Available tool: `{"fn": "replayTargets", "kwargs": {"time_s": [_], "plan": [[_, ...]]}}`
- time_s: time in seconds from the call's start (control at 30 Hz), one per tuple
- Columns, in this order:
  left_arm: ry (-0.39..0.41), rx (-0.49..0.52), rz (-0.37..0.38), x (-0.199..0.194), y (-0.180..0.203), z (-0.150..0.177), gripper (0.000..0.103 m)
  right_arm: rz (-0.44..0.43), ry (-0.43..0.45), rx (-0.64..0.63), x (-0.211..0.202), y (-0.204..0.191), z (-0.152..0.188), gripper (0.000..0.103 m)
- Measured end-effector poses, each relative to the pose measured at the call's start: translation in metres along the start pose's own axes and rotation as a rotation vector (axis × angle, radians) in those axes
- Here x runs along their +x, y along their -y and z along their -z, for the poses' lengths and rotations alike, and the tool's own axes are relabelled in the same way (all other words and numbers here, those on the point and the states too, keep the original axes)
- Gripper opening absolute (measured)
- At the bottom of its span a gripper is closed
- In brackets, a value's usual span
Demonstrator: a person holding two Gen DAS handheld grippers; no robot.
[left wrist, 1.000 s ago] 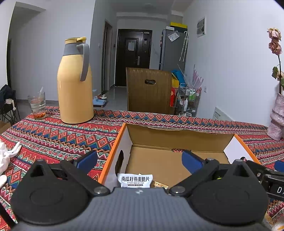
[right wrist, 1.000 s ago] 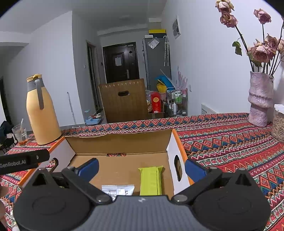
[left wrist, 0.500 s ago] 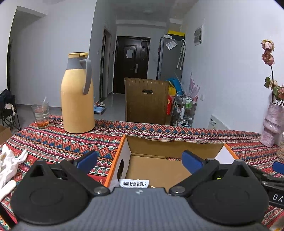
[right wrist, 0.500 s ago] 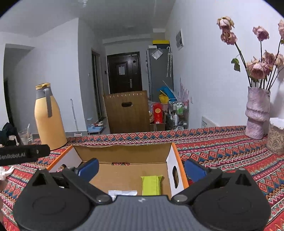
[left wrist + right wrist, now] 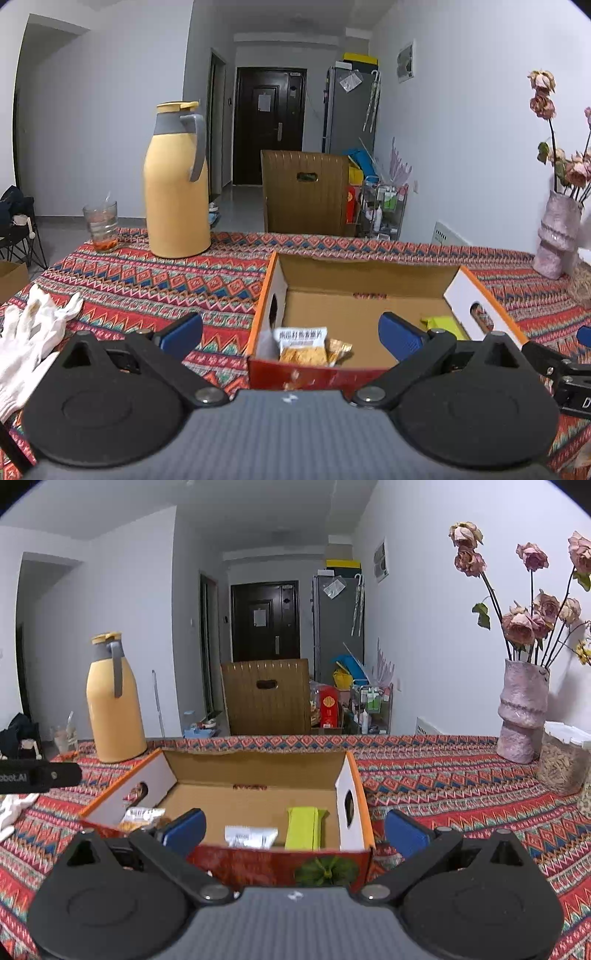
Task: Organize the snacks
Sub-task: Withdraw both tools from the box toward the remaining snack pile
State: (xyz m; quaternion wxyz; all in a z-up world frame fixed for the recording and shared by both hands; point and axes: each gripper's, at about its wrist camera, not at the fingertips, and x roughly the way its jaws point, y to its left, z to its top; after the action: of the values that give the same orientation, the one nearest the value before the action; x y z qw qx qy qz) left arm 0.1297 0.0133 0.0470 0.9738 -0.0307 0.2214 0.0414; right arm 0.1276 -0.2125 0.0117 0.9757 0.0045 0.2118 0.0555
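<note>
Your left gripper (image 5: pixel 290 332): jaws apart, empty, before the cardboard box (image 5: pixel 364 275).
Your right gripper (image 5: pixel 295 829): jaws apart, empty.
Inside box: oat-crisp packet (image 5: pixel 303 345), green bar (image 5: pixel 303 828), white packet (image 5: pixel 250 836).

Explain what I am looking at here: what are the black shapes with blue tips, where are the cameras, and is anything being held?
Each picture comes from a camera on a hand-held two-finger gripper, looking along its fingers. The black shapes are the gripper bodies; the blue tips are finger pads. The left gripper and the right gripper are both open and hold nothing. Ahead, on a patterned tablecloth, stands an open cardboard box with a green bar, a white packet and an orange snack packet. A yellow jug and white gloves lie nearby.
</note>
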Motion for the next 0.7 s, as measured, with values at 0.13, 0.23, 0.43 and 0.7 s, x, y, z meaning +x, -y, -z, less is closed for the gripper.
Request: {"fn": "replayTargets", "kwargs": {"time_s": [0.13,0.23,0.43,0.7], "plan": [[-0.013,0.020,-0.006,-0.011,-0.006,0.013,0.103,0.004,-0.025,0.005,-0.009,0.004,0.013,0.103],[-0.020,0.035,-0.008,-0.017,-0.010,0.022,0.103,0.011,-0.045,0.006,-0.015,0.007,0.022,0.103],[-0.045,0.025,-0.011,-0.018,-0.018,0.041,0.103,0.017,-0.083,0.007,-0.024,0.012,0.039,0.103],[-0.078,0.026,-0.021,-0.002,-0.019,0.067,0.103,0.029,-0.139,0.017,-0.026,0.015,0.059,0.103]]}}
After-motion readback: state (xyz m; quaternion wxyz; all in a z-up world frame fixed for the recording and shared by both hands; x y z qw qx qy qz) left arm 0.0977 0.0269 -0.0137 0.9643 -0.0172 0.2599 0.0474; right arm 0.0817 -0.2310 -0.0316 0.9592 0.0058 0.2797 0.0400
